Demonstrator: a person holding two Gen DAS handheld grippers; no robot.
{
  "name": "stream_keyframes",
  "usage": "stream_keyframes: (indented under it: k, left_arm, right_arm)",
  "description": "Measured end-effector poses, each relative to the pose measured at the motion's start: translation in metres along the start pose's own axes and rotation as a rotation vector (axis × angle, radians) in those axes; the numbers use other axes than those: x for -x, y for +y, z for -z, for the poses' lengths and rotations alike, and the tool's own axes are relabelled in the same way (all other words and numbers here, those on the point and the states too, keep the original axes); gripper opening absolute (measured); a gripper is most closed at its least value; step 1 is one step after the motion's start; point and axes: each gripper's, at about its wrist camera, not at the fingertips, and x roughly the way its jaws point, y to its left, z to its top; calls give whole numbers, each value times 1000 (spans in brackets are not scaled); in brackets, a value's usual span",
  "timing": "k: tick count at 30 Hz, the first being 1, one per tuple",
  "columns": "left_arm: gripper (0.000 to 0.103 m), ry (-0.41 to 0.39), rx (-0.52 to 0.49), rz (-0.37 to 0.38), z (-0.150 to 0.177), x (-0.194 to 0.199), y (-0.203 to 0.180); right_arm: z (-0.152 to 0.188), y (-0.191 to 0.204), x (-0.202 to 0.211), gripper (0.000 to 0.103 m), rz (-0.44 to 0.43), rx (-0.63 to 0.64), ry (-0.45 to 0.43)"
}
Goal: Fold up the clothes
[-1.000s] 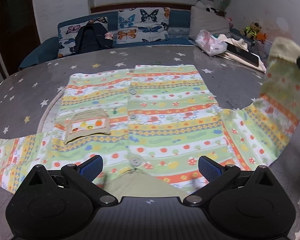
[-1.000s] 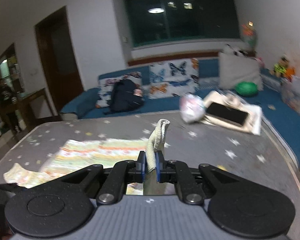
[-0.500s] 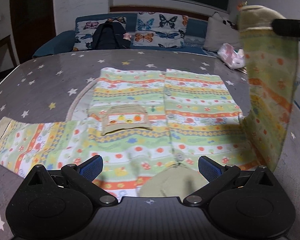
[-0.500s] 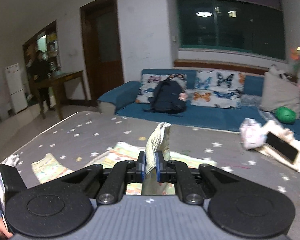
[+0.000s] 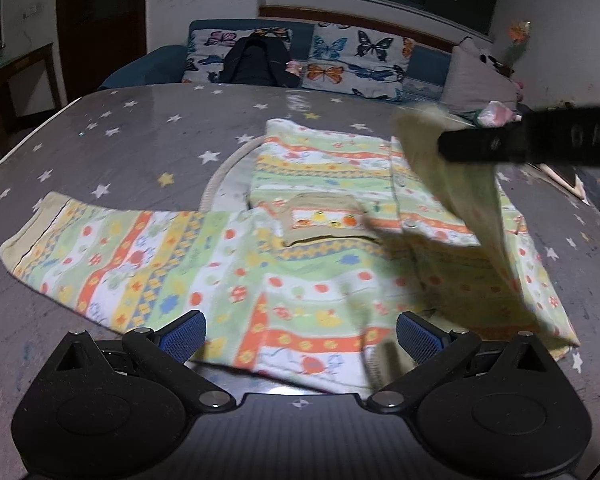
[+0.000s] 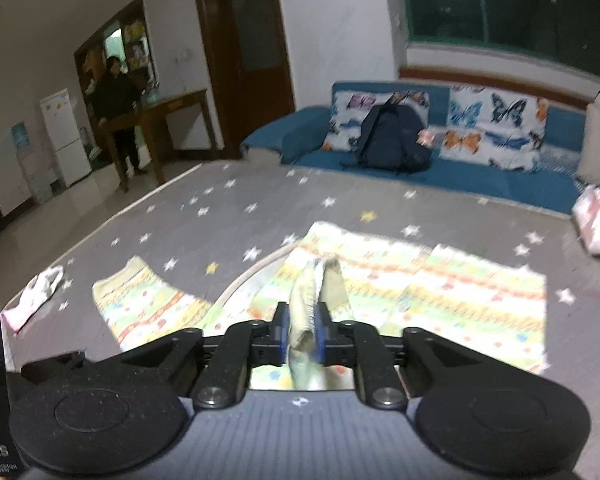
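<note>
1. Shirt (image 5: 324,248): lying flat, centre frame, on the starry table (image 5: 140,140).
2. Right gripper (image 6: 303,330): I am carrying the sleeve (image 6: 312,296) across; jaws opening, cuff between them.
3. Left gripper (image 5: 300,334): spread wide, holding nothing.
4. Next: releasing, smoothing the fold.

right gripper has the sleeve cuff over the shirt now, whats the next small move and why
Probably finish letting go. The right gripper has its jaws opening, with the sleeve cuff between the pads, already carried across the shirt, so the sleeve can drop flat on it.
</note>
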Motion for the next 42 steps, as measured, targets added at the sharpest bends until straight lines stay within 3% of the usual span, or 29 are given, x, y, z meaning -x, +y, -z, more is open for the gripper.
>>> stream_keyframes:
  k: [7, 12, 17, 22, 32, 34, 36, 42]
  left_arm:
    - [103, -12, 15, -7, -4, 2, 7]
    - [103, -40, -8, 5, -9, 5, -2]
    - [103, -61, -43, 24, -13, 1, -18]
    - [101, -65, -98, 49, -17, -8, -39]
    - [91, -61, -167, 68, -19, -24, -61]
    - [87, -52, -173, 71, -19, -29, -62]
    - [83, -41, -177, 68, -18, -34, -61]
    - [78, -21, -153, 43, -18, -42, -53]
  right_arm:
    - [-2, -13, 13, 22, 38, 27, -1]
    - [11, -56, 29, 22, 149, 15, 43]
    - [51, -110, 32, 22, 278, -52, 134]
    - [77, -139, 31, 23, 263, -135, 168]
    - [76, -145, 2, 28, 211, -195, 124]
    - [77, -146, -3, 24, 222, -199, 121]
    - [80, -146, -4, 13, 240, -195, 117]
    - [83, -146, 2, 13, 265, -171, 111]
